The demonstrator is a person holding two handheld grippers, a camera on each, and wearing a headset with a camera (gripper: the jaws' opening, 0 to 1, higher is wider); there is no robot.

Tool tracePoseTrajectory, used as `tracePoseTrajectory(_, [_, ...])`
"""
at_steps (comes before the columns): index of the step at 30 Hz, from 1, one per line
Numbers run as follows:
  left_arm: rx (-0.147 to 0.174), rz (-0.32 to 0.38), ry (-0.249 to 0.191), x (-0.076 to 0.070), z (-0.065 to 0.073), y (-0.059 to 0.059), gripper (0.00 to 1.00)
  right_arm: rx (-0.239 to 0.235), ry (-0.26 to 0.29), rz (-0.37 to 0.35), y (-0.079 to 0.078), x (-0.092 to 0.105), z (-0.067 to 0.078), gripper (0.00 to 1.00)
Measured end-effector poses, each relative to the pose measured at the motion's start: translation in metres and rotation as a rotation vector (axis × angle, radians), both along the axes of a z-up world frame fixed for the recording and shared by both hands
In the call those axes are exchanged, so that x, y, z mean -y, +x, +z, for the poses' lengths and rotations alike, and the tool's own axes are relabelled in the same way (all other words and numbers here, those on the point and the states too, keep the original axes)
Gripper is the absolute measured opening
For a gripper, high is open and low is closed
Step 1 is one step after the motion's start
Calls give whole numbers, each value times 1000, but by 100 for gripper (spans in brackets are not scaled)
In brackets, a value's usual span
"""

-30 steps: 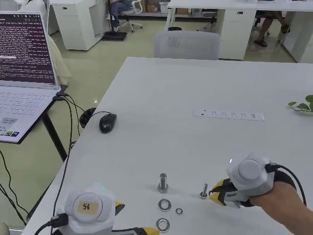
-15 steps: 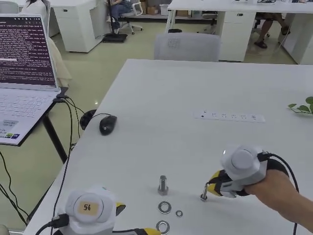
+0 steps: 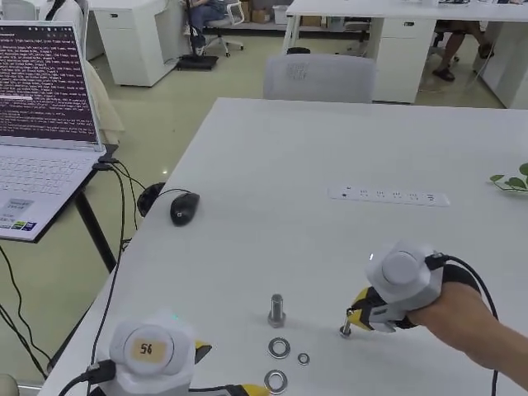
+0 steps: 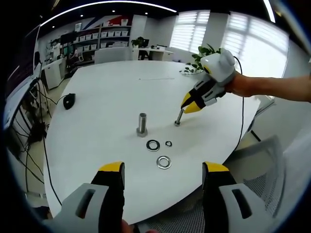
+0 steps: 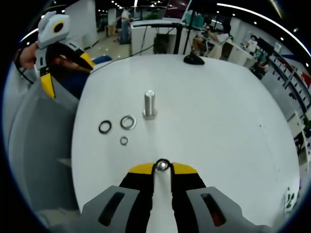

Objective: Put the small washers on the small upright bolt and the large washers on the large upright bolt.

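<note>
Pinching the small bolt (image 4: 178,118), right gripper (image 5: 163,171); left gripper (image 4: 163,171) wide apart.

We see a white table (image 3: 330,148). The left gripper (image 3: 224,369) and right gripper (image 3: 353,320) are pale grey with yellow-tipped jaws; the left one bears a tan label with dark digits. The small bolt (image 3: 345,330), large bolt (image 3: 276,309) and washers (image 3: 279,347) are silver. The mouse (image 3: 183,207) is black. The laptop (image 3: 41,165) screen is dark purple with pale lines of text.
</note>
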State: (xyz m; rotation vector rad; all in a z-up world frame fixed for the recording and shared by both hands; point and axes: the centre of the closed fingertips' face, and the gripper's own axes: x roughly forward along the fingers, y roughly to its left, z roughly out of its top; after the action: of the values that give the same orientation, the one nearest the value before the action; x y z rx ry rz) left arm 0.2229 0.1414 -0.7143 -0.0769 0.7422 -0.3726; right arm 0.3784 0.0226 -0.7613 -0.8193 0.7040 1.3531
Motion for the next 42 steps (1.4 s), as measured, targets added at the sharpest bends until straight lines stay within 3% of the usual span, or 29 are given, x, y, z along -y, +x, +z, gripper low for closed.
tracePoseTrajectory(18, [-3, 4, -2, -1, -1, -1, 64, 17, -67, 43, 1, -2, -9, 14])
tracePoseTrajectory(33, [-4, 8, -9, -3, -3, -2, 64, -3, -125, 26, 3, -2, -37, 14])
tracePoseTrajectory(42, [-1, 6, -6, -4, -2, 0, 64, -29, -125, -4, 2, 0, -50, 14])
